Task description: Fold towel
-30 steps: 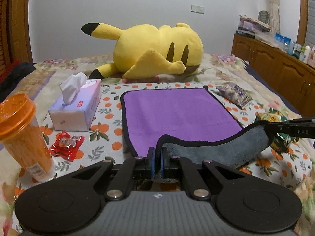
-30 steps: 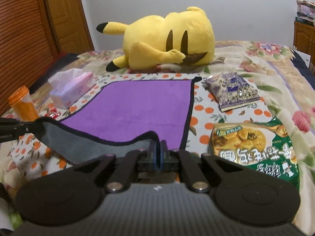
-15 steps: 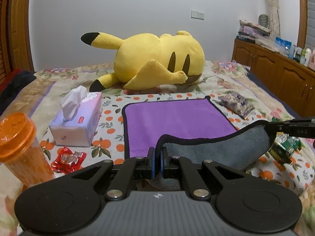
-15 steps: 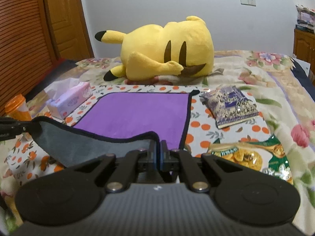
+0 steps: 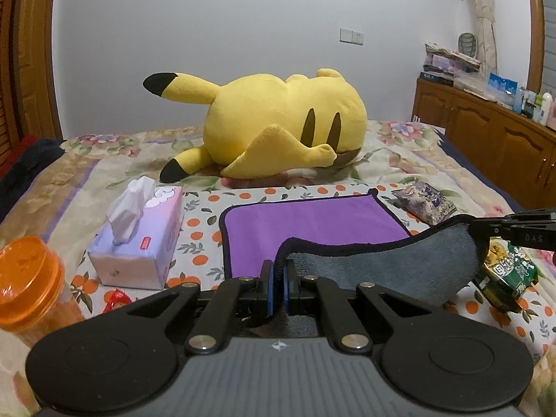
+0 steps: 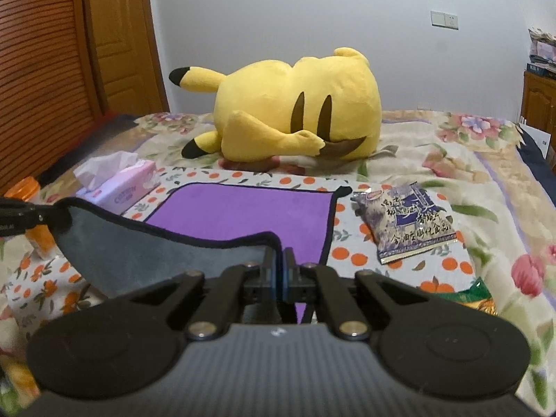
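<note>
Higher now, both near corners of the soft, limp purple towel point(image 5: 312, 222) hang pinched in the left hand-held gripper point(image 5: 277, 286) and right hand-held gripper point(image 6: 278, 274).

The towel point(image 6: 239, 215) corner is pinched between the closed fingers of the right gripper point(image 6: 278, 271); its grey underside is stretched leftward to the left gripper point(image 6: 21, 217), purple face ahead.

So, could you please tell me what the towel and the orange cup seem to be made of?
Towel: soft microfibre-like cloth, likely; matte fuzzy nap, purple on top, grey beneath, dark stitched edging, draping limply between the left gripper and right gripper.
Cup: probably translucent plastic; smooth, glossy orange lid.
</note>
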A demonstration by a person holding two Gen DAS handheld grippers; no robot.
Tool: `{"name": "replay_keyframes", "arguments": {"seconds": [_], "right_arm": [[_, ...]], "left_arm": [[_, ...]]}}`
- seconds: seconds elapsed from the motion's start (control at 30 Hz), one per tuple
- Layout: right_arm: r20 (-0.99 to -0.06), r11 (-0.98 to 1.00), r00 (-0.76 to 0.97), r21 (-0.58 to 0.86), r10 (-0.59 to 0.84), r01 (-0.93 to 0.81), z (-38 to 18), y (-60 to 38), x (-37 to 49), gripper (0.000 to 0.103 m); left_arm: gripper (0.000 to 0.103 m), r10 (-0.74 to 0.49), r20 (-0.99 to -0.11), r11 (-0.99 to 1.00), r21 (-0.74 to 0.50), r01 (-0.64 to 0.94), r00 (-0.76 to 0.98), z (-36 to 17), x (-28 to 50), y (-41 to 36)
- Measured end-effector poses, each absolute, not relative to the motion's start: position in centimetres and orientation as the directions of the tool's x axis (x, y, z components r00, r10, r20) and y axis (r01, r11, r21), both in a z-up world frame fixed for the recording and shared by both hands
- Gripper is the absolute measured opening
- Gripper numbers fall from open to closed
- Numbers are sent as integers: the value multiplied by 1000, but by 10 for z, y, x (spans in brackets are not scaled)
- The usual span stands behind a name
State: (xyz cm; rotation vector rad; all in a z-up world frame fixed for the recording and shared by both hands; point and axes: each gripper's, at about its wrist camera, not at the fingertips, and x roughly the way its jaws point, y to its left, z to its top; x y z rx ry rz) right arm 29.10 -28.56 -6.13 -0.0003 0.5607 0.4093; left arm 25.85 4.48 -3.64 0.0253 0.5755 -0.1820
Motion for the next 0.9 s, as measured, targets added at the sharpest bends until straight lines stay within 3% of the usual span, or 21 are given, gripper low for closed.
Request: {"name": "replay_keyframes", "arguments": {"seconds": [0.23, 0.9], "right_arm": [[-526, 921, 771, 66, 359, -384, -58, -280, 306, 4], [-444, 915, 824, -22, 352, -403, -24, -262, 352, 4]], "left_arm": [[6, -190, -538, 981, -67, 183, 821, -29, 274, 49], [6, -171, -477, 981, -3, 192, 862, 5, 323, 43]]}}
